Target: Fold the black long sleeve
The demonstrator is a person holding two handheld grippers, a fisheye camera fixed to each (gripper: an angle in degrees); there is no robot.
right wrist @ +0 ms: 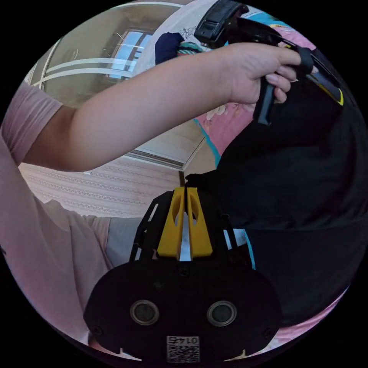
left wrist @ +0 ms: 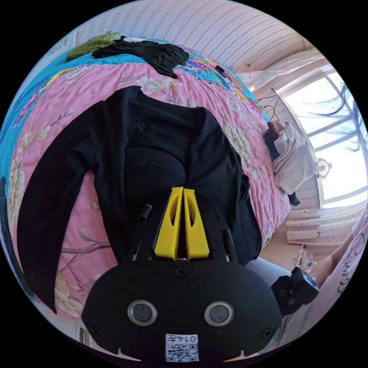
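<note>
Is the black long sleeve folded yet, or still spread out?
Partly folded: the black long sleeve has one side turned over its body, while the other sleeve lies spread on the bed.

This is a bedroom in a home, with a big bed under a pink flower blanket (left wrist: 115, 76), clothes piled on it (left wrist: 293, 159), a bright window (left wrist: 337, 153) with curtains (left wrist: 326, 226), and striped wallpaper (left wrist: 214, 30).

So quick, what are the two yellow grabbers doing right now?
Left hand-held gripper: jaws together over the black long sleeve; grip unclear.
Right hand-held gripper: jaws together at the shirt's edge; grip unclear.
</note>
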